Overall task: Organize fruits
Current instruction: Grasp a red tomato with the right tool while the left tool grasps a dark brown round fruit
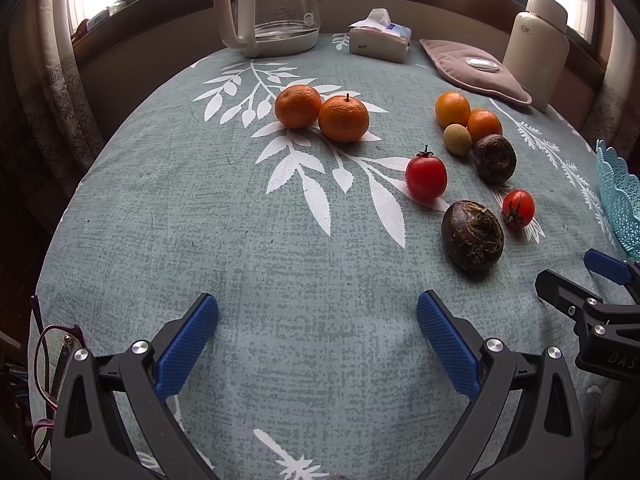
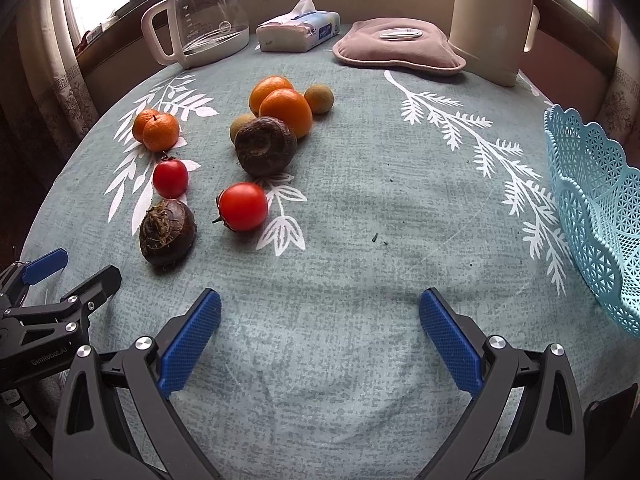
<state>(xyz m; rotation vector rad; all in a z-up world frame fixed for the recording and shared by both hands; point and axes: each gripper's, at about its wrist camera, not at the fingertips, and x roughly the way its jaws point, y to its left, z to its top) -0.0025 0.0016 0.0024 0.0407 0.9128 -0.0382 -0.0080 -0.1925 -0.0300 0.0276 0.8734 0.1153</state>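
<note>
Fruits lie loose on the leaf-print tablecloth (image 1: 248, 240). Two mandarins (image 1: 320, 114) sit together, also in the right wrist view (image 2: 157, 129). Two smooth oranges (image 2: 282, 105) and small tan fruits (image 2: 319, 98) cluster by a dark brown round fruit (image 2: 265, 146). A second brown fruit (image 1: 472, 235) and two red tomatoes (image 1: 426, 178) (image 2: 243, 206) lie nearer. A light blue lattice basket (image 2: 600, 216) stands at the right edge. My left gripper (image 1: 316, 336) is open and empty, short of the fruits. My right gripper (image 2: 320, 332) is open and empty, left of the basket.
At the table's far side stand a glass kettle (image 1: 276, 8), a tissue pack (image 1: 380, 38), a pink heating pad (image 2: 400, 48) and a cream jug (image 2: 492, 20). Red-framed glasses (image 1: 52, 360) lie at the near left edge. Windows and curtains lie behind.
</note>
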